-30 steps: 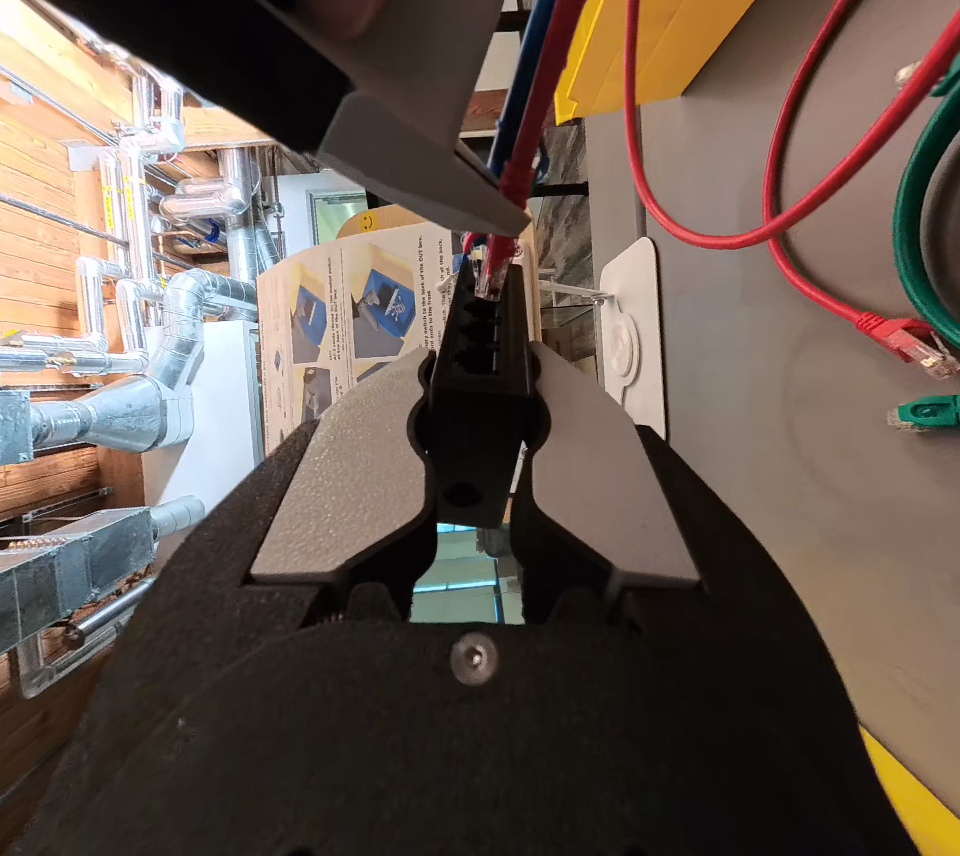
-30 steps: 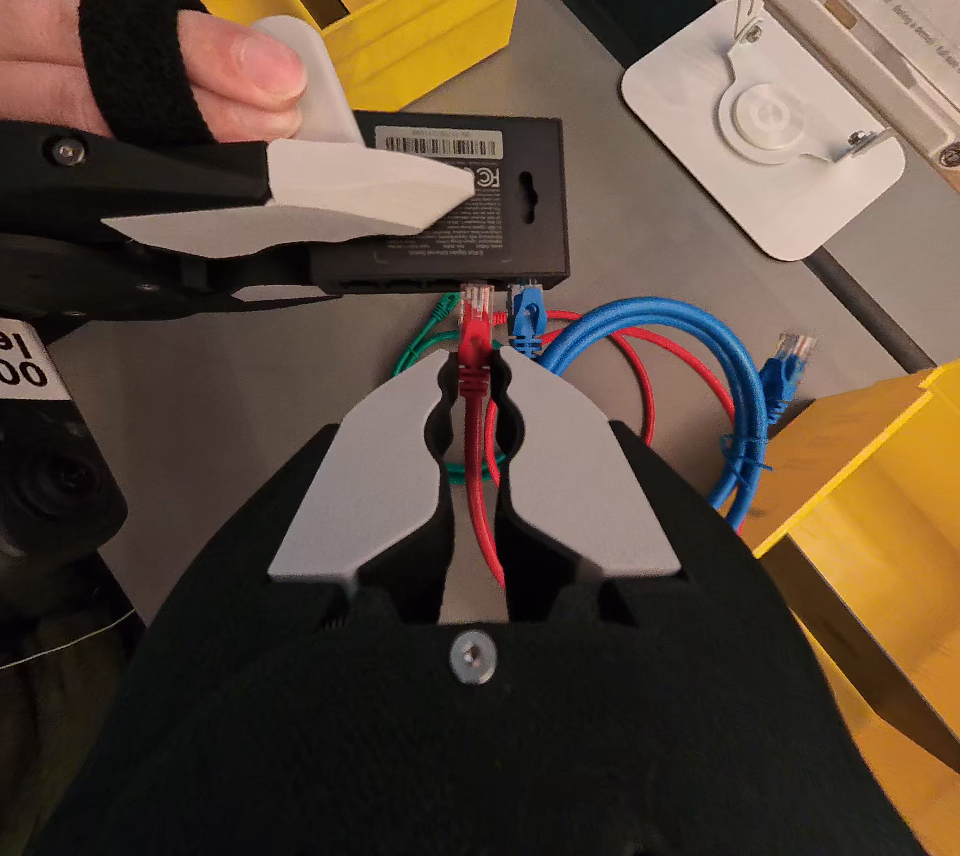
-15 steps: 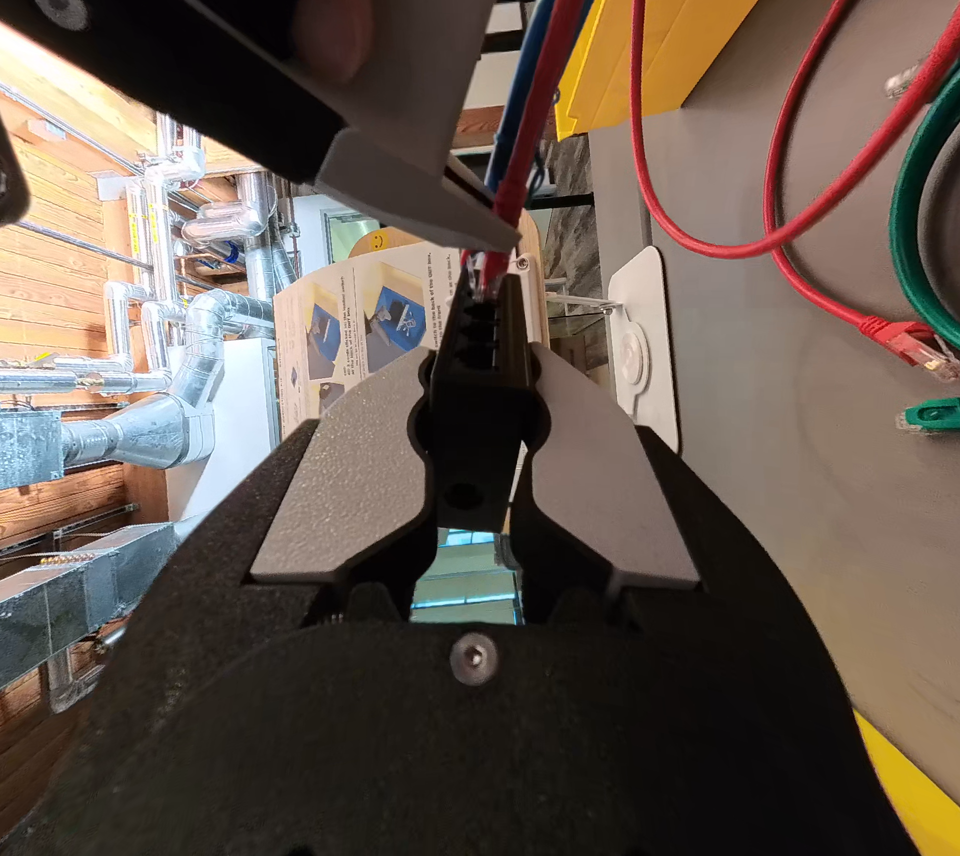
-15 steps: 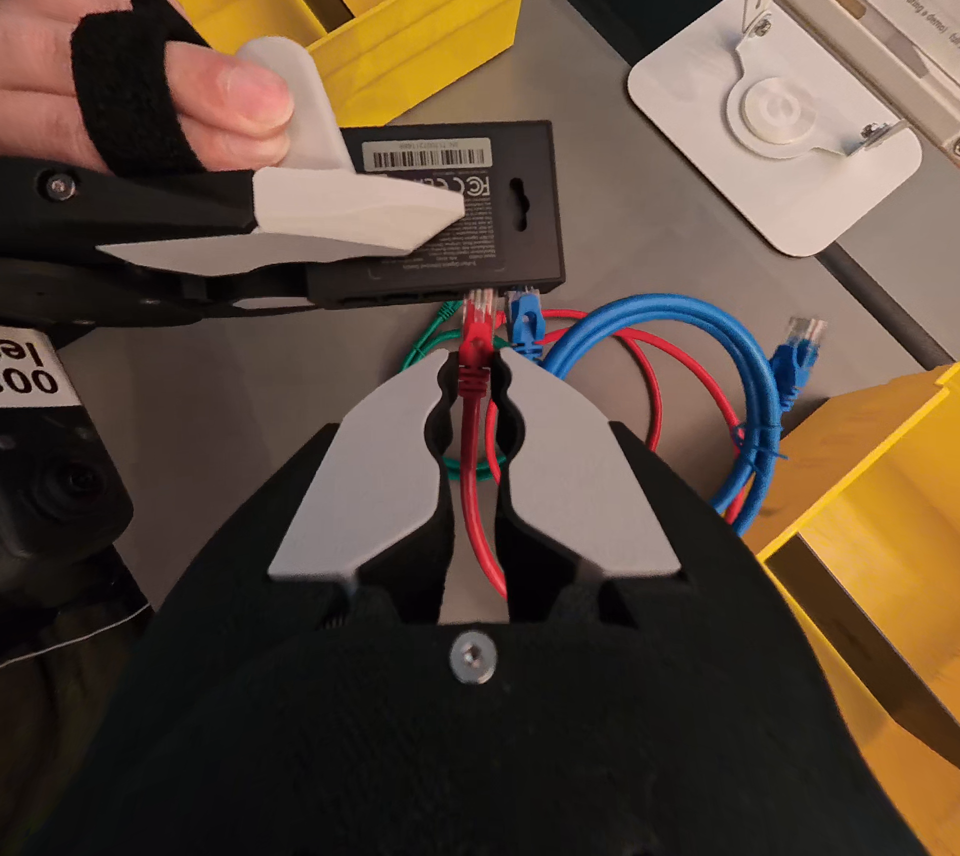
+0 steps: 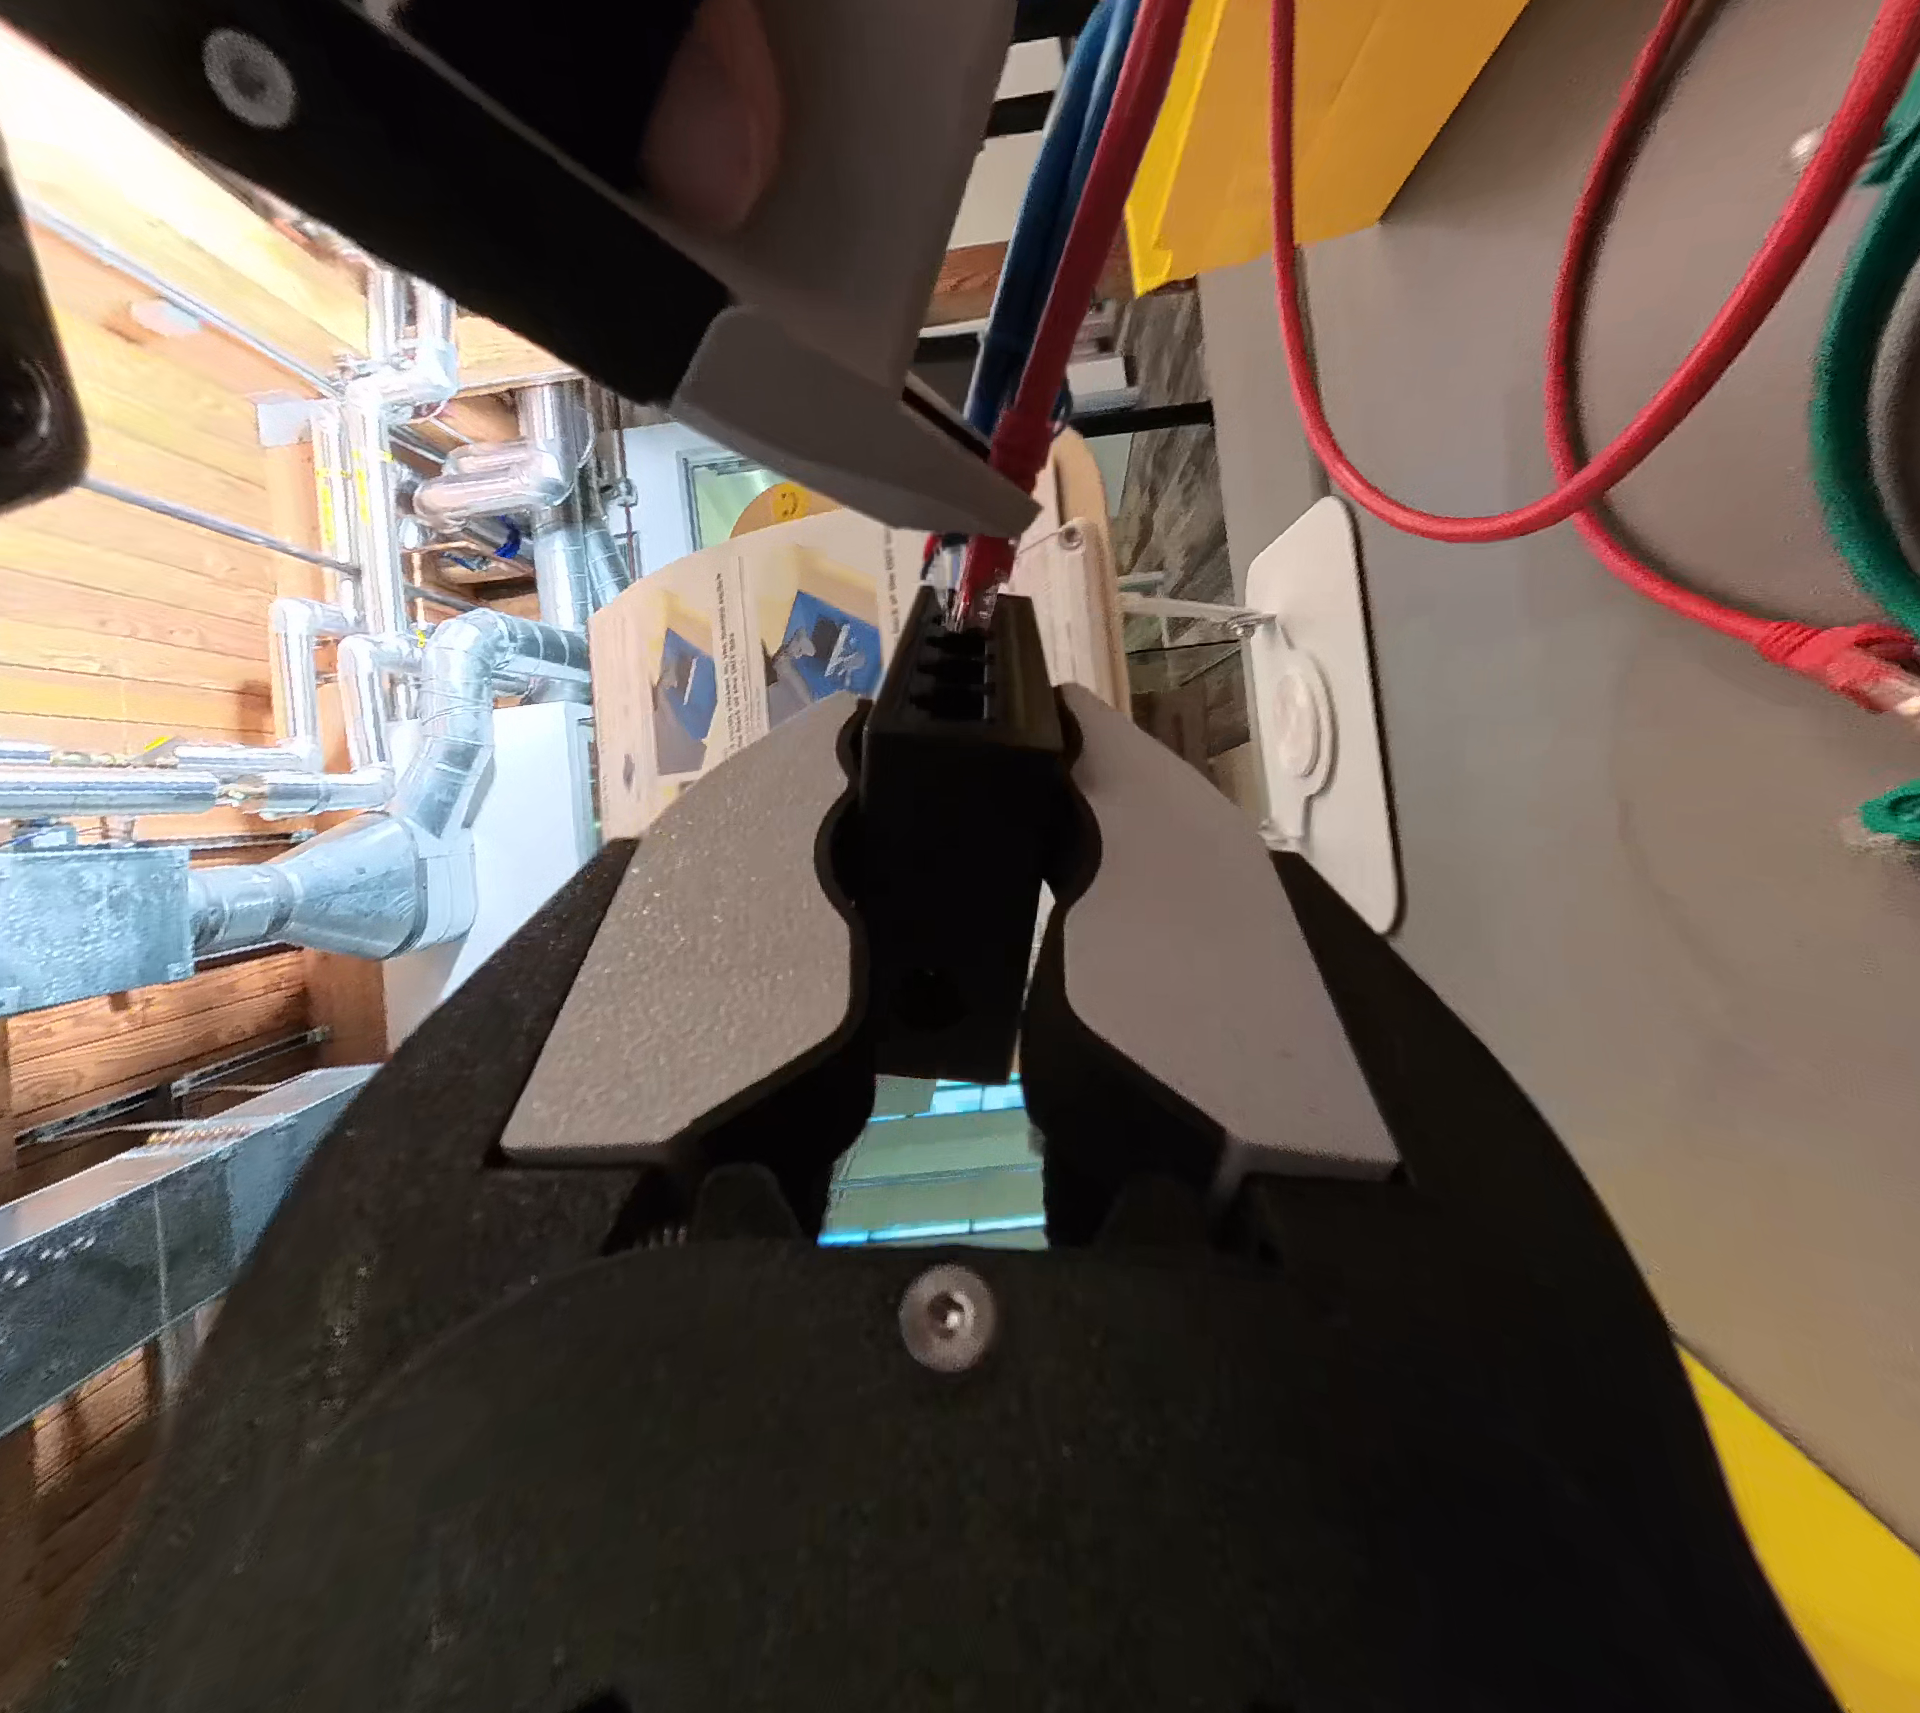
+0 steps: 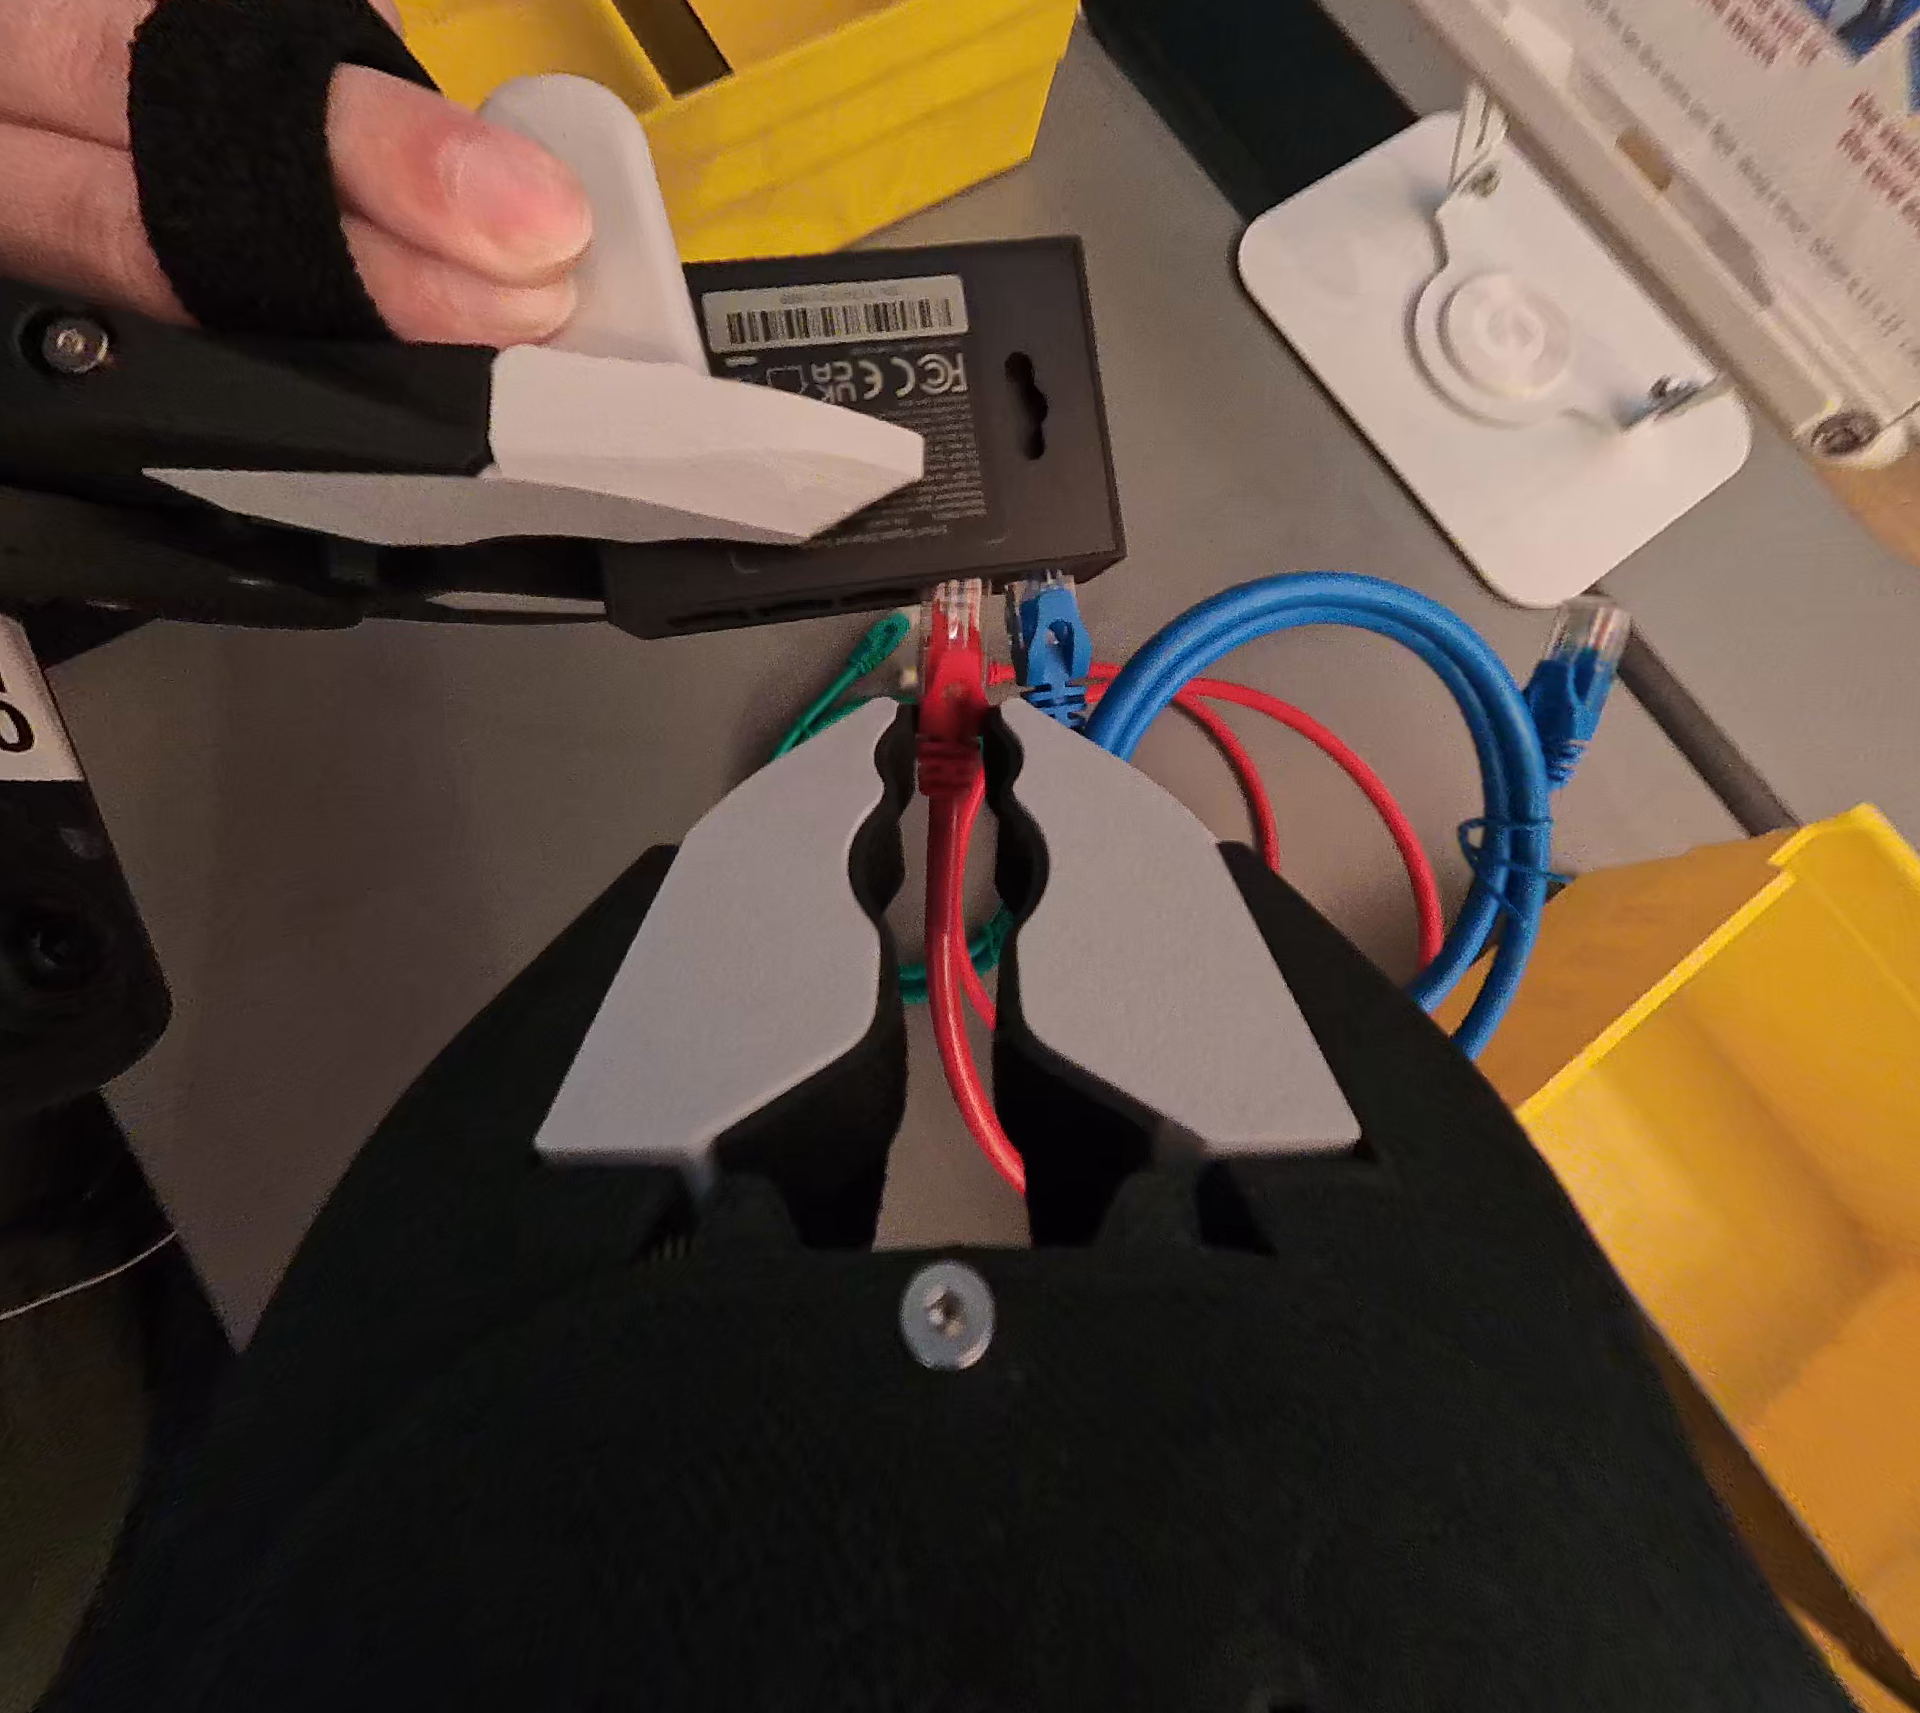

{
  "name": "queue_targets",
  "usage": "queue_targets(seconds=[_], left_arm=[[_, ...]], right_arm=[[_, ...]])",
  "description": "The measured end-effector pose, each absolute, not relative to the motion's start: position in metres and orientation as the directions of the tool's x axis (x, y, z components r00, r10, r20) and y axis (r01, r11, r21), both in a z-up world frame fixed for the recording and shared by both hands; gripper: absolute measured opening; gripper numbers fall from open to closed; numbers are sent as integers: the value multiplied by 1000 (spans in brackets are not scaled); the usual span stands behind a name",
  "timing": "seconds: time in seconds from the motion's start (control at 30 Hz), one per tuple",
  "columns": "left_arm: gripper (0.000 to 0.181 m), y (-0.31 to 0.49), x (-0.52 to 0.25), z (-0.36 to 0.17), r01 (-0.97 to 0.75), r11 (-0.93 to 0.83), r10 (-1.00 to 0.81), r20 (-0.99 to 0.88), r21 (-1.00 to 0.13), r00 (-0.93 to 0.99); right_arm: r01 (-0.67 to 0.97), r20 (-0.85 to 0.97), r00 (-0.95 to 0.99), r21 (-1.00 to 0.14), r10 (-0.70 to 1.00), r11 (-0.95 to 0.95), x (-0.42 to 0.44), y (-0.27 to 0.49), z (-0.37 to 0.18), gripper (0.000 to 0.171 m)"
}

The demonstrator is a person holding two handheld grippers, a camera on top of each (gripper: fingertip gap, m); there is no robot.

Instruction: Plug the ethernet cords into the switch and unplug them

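Observation:
My left gripper [image 5: 961,713] is shut on the black switch [image 5: 961,842] and holds it on edge above the grey table. In the right wrist view the switch [image 6: 935,458] shows its labelled underside, with the left gripper's white finger [image 6: 675,458] across it. My right gripper [image 6: 948,713] is shut on the red plug [image 6: 951,687], whose clear tip sits at a port beside the plugged blue plug [image 6: 1044,629]. The left wrist view shows the red plug [image 5: 982,577] entering the far port under the right gripper's finger [image 5: 862,437]. I cannot tell how deep it sits.
Yellow bins [image 6: 852,1] [image 6: 1745,1092] stand behind and to the right. A white stand base [image 6: 1486,354] holds an instruction sheet [image 6: 1714,1]. A loose blue plug [image 6: 1574,666], the coiled blue cord [image 6: 1351,603], a green cord [image 6: 842,687] and a loose red plug [image 5: 1839,666] lie on the table [image 6: 468,832]. Left and right tips are no more than a few centimetres apart.
The red plug's clear tip has gone further into the switch port. Both grippers and the switch have shifted slightly toward the white stand.

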State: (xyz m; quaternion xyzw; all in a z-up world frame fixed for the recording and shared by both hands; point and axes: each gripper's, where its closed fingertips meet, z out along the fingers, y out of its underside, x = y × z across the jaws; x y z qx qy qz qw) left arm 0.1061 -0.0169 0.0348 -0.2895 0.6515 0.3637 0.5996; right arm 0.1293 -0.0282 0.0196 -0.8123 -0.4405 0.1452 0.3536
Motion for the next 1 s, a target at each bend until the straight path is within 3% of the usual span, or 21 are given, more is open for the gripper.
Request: queue_targets(seconds=[0.27,0.5,0.77,1.0], left_arm=[[29,-18,82,67,-812,484,276,-938,325,-210],[30,-16,60,72,-833,467,203,-953,295,-224],[29,-28,76,61,-776,543,204,-947,320,-248],[30,-40,89,59,-736,595,219,-946,323,-239]], right_arm=[[579,250,487,-810,837,-96,103,-22,50,13],[466,217,448,-884,868,-20,80,-21,57,13],[575,233,422,-816,876,-60,93,-31,46,13],[658,381,348,-750,856,66,102,-36,47,13]])
